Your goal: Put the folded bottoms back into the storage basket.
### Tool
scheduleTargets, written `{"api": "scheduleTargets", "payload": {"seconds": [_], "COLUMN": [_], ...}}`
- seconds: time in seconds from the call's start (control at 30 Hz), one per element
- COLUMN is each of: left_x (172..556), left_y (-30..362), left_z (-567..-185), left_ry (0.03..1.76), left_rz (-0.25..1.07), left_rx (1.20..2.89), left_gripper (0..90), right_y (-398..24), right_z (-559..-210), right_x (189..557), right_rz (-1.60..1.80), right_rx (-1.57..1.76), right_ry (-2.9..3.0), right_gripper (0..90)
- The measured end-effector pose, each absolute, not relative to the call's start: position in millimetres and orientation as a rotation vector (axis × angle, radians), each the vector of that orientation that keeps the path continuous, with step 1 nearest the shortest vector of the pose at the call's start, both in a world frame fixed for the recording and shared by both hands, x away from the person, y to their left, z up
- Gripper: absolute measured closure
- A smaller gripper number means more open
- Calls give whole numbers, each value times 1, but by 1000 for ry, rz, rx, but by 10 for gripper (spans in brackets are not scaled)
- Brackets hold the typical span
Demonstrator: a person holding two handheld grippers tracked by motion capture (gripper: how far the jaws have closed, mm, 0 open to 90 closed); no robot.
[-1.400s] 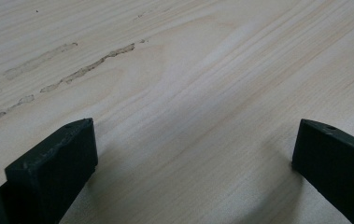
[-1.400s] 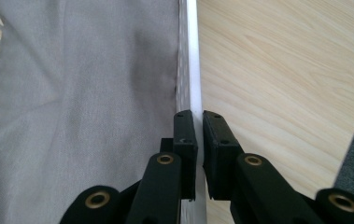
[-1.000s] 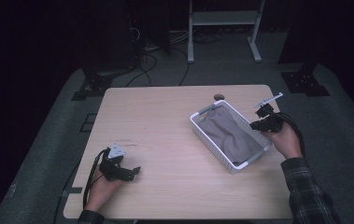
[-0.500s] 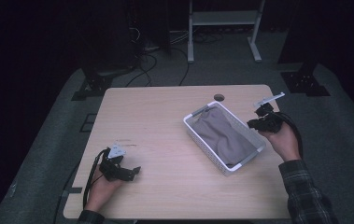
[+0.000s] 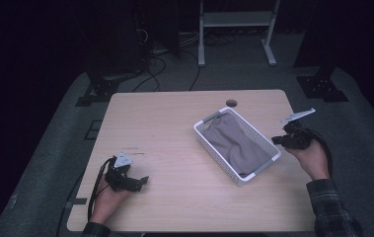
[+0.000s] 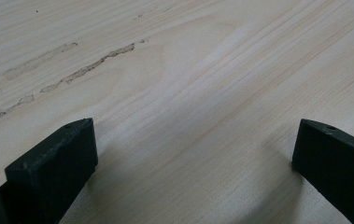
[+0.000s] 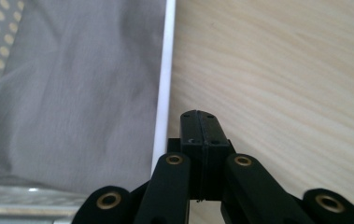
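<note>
1. One table (image 5: 174, 123) is standing in the middle of the scene, its wooden top lying bare across the left half.
2. One white basket (image 5: 202, 138) is sitting on the right half of the table.
3. One grey cloth (image 5: 236, 145) is lying inside that basket.
4. Two grippers are showing: the left gripper (image 5: 142, 180) at the near left, the right gripper (image 5: 275, 140) just beside the basket's right side.
5. Two hands are holding them, the left hand (image 5: 106, 197) and the right hand (image 5: 314, 159).
6. One small round hole (image 5: 231, 102) is showing near the table's far edge.

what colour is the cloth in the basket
Plain grey; the cloth shows best in the right gripper view, lying inside the white basket.
</note>
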State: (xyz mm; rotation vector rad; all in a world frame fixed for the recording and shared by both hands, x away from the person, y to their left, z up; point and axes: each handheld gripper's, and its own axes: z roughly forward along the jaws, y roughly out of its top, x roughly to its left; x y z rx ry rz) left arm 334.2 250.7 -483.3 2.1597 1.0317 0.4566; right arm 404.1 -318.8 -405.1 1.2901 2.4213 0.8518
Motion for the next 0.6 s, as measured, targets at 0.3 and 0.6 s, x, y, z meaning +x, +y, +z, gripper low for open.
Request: {"api": "scheduleTargets", "payload": {"seconds": [0.3,0.6], "left_x": [334,334], "left_y": [250,251], "left_z": [-483,-483], "left_ry": [1033,1033], "left_rz": [457,457], "left_rx": [2156,2157], "left_gripper": [0,0], "right_y": [-317,-303], "right_z": [-410,-409], "right_x": [391,379], "right_rz": [901,954], "right_rx": [1245,1177], "right_ry": [2438,2466], "right_gripper": [898,897]}}
